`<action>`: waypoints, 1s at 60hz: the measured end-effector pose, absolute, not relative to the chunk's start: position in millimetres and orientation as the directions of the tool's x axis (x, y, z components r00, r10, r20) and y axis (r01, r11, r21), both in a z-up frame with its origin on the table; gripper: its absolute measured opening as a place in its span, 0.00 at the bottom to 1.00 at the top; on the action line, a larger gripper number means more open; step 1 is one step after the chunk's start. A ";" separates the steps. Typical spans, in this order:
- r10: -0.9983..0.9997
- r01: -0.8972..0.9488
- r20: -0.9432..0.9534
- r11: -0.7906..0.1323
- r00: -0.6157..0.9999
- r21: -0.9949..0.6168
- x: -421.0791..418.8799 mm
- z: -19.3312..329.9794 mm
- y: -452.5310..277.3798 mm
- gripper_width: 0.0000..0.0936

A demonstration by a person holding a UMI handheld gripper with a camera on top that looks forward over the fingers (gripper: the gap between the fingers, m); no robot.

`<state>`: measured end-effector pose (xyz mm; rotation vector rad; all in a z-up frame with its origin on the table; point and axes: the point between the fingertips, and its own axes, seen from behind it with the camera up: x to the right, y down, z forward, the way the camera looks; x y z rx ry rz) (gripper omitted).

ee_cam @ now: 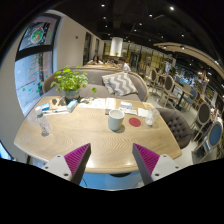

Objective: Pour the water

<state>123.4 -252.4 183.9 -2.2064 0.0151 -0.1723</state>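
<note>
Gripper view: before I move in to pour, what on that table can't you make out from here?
- Mug: whether it holds anything; rim seen side-on, too small.
- Items by the plant: too small to identify.
- Red disc: too small to tell what it is.
- Table: near edge hidden by the hand-held gripper, whose fingers stand open and empty.

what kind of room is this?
Probably a furniture showroom or open-plan living and dining space: a light wooden dining table with a white mug, a grey sofa with cushions, and rows of chairs beyond. Gripper jaws open.
</note>
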 end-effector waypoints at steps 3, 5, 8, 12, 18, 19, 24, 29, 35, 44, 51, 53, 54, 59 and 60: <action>-0.067 0.058 0.124 -0.609 0.990 -0.791 116.8 183.6 -257.9 0.92; -0.067 0.060 0.127 -0.613 0.990 -0.788 109.0 181.6 -260.7 0.91; -0.067 0.058 0.126 -0.617 0.990 -0.785 95.6 175.5 -262.4 0.92; -0.067 0.049 0.116 -0.623 0.991 -0.781 66.8 165.6 -265.9 0.92; -0.054 0.039 0.096 -0.646 0.994 -0.762 17.4 148.1 -271.7 0.92; -0.050 0.038 0.092 -0.648 0.994 -0.761 8.0 145.6 -272.5 0.92; -0.019 0.038 0.065 -0.649 0.998 -0.760 -43.8 133.9 -271.7 0.92; 0.022 0.041 0.035 -0.639 0.999 -0.768 -98.3 123.4 -263.1 0.92; 0.072 0.046 0.002 -0.613 0.997 -0.789 -158.3 113.9 -241.5 0.92; 0.114 0.033 -0.036 -0.548 0.993 -0.836 -220.4 105.2 -187.5 0.92; 0.125 0.033 -0.034 -0.496 0.992 -0.867 -243.1 90.4 -135.6 0.92; 0.125 0.036 -0.028 -0.481 0.992 -0.876 -245.9 86.1 -121.1 0.92; 0.123 0.037 -0.024 -0.474 0.992 -0.880 -246.4 83.4 -113.6 0.92; 0.113 0.043 -0.010 -0.453 0.994 -0.891 -249.0 69.8 -81.4 0.92; 0.113 0.045 -0.007 -0.449 0.994 -0.893 -249.3 67.6 -76.6 0.92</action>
